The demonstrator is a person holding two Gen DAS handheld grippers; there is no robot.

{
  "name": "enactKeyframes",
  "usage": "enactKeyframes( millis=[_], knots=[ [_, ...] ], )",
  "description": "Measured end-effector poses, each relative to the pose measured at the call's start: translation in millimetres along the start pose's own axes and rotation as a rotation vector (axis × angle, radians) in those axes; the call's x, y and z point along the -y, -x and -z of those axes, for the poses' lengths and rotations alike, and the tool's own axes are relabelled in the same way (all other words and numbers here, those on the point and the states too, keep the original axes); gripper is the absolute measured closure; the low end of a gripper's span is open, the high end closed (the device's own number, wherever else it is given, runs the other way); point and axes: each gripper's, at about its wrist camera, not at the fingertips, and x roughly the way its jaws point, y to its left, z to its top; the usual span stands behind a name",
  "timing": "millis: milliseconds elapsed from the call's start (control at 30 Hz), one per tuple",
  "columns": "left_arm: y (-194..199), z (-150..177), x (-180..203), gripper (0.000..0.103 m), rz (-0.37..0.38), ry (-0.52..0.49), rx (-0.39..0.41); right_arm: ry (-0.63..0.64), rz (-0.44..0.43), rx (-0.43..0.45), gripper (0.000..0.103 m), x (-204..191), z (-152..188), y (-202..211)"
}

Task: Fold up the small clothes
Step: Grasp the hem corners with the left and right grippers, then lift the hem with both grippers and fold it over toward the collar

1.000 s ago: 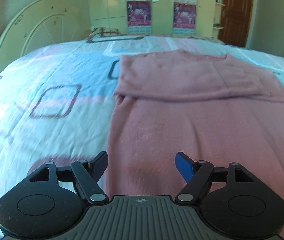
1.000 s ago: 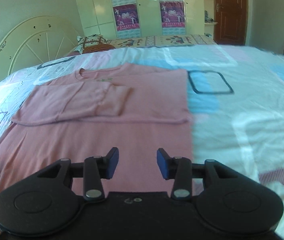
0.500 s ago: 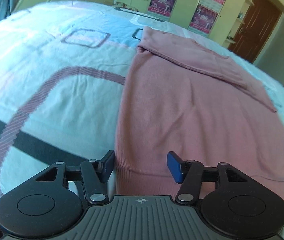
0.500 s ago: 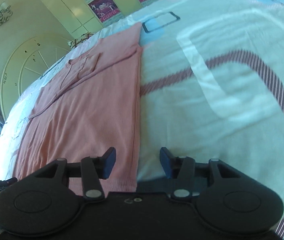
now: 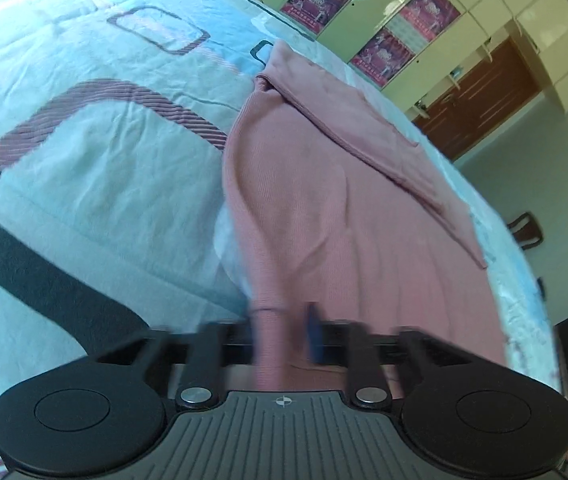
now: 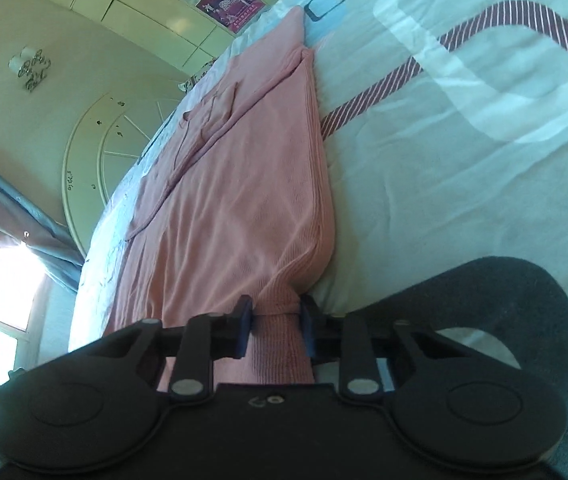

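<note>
A pink long-sleeved top (image 5: pixel 324 208) lies on the bed with its sleeves folded across the chest at the far end. My left gripper (image 5: pixel 281 334) is shut on the top's near left hem corner, the cloth bunched between the blurred fingers. My right gripper (image 6: pixel 275 330) is shut on the near right hem corner of the top (image 6: pixel 243 184). Both corners are lifted a little, so the side edges rise off the bed.
The bed carries a pale blue and white quilt (image 5: pixel 95 168) with striped and dark bands. A round cream headboard (image 6: pixel 123 132) and cupboards with posters (image 5: pixel 384 28) stand beyond. A brown door (image 5: pixel 480 96) and a chair (image 5: pixel 526 230) are at the right.
Both grippers came down to the near hem, closed on its two corners and lifted them. The views have tilted.
</note>
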Motion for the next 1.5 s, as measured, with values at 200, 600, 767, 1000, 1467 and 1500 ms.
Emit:
enactKeyframes(
  millis=[200,600,767,1000,1467,1500],
  knots=[
    [16.3,7.8,-10.9,0.098,-0.016,-0.045,0.067,0.142,-0.023,0.061,0.089,-13.3,1.1,28.0],
    [28.0,-22.5,2.1,0.098,0.128,0.139,0.208,0.187,-0.037,0.146,0.089,-39.9,-40.8,28.5],
    [8.7,-91.7,31.6,0.098,0.195,0.181,0.279,0.213,-0.042,0.251,0.089,-69.1,-101.2,21.3],
    [-79.9,-188.2,62.8,0.098,0.157,0.18,0.23,0.092,-0.04,0.286,0.089,-80.5,-202.9,-37.8],
    [-236.5,-279.6,46.1,0.091,0.288,0.218,0.113,-0.148,-0.021,0.265,0.067,-22.3,-291.6,-171.9],
    [-239.7,-283.3,44.2,0.062,0.287,0.223,0.123,-0.157,-0.008,0.292,0.043,-18.8,-293.0,-173.7]
  ],
)
